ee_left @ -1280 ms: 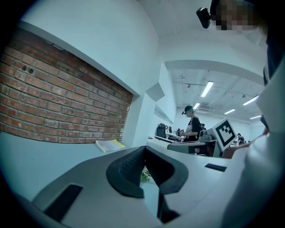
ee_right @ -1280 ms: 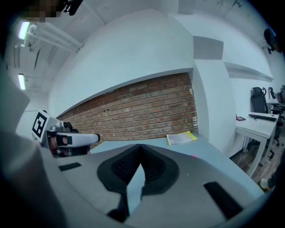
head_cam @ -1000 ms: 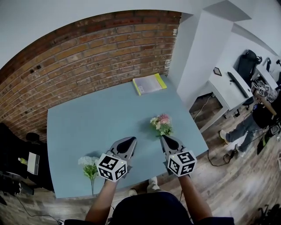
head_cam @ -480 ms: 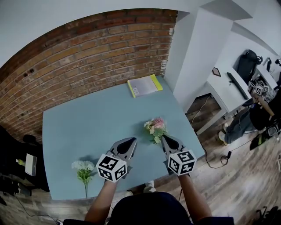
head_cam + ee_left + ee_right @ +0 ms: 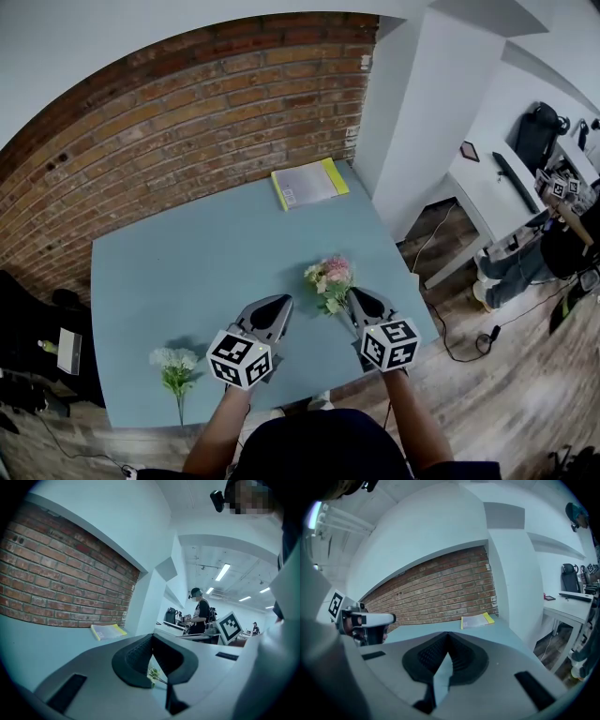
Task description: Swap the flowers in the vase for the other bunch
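Observation:
A bunch of pink and white flowers stands near the right front of the blue table; I cannot make out the vase under the blooms. A second bunch, white with green stems, lies at the table's front left corner. My left gripper is shut and empty, left of the pink bunch. My right gripper is shut and empty too, its tip just right of the blooms. In the left gripper view the closed jaws hide most of the table; a bit of greenery shows below them. The right gripper view shows its jaws closed.
A book with a yellow edge lies at the table's far side by the brick wall. A white pillar and a white desk stand to the right, where a person is working. Cables run over the floor.
Both grippers have moved forward over the table, and the right tip now sits closer to the pink bunch. Their jaws stayed shut. Both bunches stayed where they were.

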Action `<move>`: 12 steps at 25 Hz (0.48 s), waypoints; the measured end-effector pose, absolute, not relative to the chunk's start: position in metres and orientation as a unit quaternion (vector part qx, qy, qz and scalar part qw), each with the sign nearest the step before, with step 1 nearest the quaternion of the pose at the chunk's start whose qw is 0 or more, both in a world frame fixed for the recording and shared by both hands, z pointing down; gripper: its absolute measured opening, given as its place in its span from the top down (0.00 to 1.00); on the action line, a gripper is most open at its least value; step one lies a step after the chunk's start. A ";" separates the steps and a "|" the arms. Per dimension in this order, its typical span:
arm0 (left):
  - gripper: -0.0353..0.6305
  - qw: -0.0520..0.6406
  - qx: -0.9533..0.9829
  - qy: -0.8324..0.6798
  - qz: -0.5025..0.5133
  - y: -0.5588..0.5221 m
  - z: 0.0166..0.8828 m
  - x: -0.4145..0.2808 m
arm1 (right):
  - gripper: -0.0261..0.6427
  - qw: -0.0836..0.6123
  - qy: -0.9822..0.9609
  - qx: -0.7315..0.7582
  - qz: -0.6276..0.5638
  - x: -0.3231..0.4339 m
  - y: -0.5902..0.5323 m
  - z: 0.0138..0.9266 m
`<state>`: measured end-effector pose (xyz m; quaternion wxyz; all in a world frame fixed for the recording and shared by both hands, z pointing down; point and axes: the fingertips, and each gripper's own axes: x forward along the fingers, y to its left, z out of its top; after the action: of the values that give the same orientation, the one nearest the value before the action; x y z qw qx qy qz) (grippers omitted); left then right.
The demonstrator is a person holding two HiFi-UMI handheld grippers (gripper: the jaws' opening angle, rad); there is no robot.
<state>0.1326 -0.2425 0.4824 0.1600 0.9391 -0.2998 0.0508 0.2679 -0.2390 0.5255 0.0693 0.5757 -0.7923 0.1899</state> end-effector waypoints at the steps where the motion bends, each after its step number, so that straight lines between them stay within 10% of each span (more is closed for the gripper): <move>1: 0.93 0.162 0.938 -0.301 0.050 -0.244 0.483 0.135 | 0.95 0.070 -0.792 0.575 0.193 0.271 -0.241 0.529; 12: 0.93 0.177 0.931 -0.313 0.063 -0.255 0.500 0.155 | 0.95 0.087 -0.782 0.574 0.227 0.299 -0.258 0.563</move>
<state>0.1549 -0.2549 0.4996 0.1766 0.9310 -0.3133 0.0626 0.2987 -0.2577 0.5632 0.0875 0.5737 -0.7821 0.2271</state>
